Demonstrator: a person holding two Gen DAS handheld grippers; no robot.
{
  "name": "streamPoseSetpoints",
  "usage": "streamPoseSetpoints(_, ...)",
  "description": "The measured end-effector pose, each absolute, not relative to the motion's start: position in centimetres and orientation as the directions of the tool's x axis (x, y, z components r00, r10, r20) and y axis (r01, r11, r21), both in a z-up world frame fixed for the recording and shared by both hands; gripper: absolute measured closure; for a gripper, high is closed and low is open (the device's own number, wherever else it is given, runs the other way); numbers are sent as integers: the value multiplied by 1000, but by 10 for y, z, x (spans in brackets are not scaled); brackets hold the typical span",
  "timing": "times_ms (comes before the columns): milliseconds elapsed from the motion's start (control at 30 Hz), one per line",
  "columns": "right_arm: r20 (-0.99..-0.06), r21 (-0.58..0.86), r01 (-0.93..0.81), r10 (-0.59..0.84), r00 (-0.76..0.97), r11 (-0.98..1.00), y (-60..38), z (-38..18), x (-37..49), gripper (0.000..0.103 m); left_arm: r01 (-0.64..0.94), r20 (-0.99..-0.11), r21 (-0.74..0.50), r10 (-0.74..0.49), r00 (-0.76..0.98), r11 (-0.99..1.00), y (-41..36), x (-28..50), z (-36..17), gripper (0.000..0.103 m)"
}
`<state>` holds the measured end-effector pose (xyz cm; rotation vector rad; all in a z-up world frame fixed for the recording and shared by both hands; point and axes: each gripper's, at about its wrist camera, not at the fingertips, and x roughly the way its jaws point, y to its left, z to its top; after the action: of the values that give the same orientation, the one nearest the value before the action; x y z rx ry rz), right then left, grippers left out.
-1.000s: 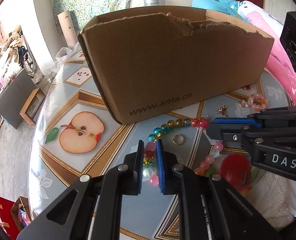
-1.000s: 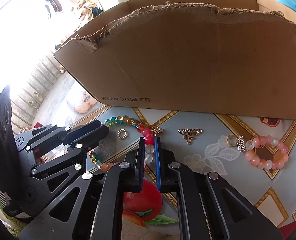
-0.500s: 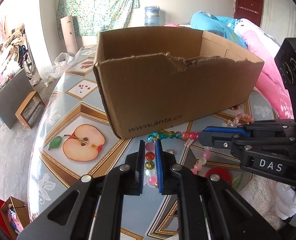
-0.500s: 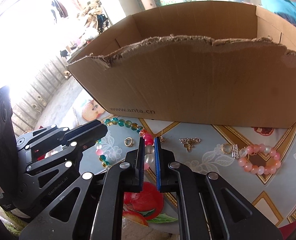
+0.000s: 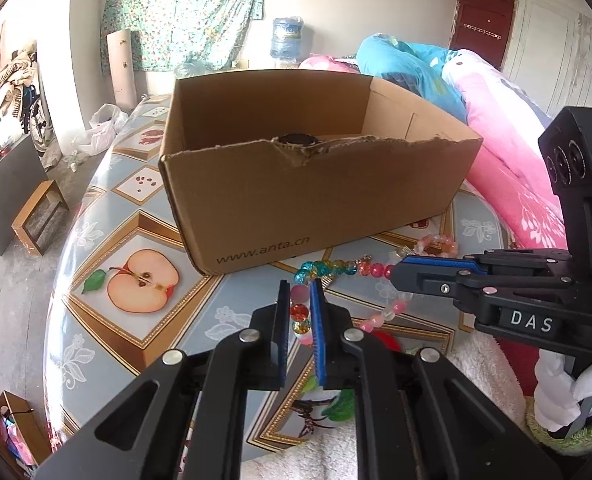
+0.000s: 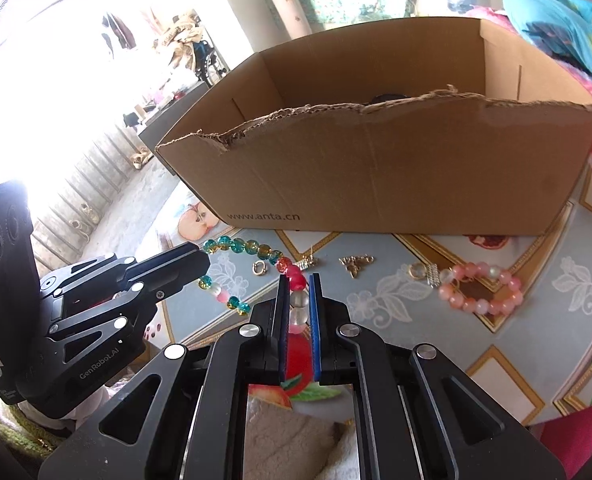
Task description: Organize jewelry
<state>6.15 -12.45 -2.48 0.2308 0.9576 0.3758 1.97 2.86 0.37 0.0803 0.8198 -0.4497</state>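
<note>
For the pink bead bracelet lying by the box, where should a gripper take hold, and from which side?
Pinch the pink bead bracelet across its near arc of beads, from above: it lies flat as an open loop on the table, and the cardboard box crowds the far side.

Right gripper [image 6: 299, 286] clamped on multicoloured bead necklace [image 6: 240, 246]; left gripper [image 6: 200, 258] also on it; pink bead bracelet [image 6: 482, 290], gold charm [image 6: 355, 262], gold ring [image 6: 259, 268] before cardboard box [image 6: 396, 176]
</note>
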Motion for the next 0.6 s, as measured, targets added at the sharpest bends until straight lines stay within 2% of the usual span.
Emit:
streamPoseSetpoints(200, -762, 372, -172, 406, 505, 912, -131, -25, 52, 96, 451, -741, -157, -407, 534, 878, 18, 13, 2, 94)
streamPoseSetpoints(600, -802, 338, -130, 358, 478, 932, -132, -52, 63, 96, 454, -797, -107, -349, 492, 884, 3, 26, -29, 93)
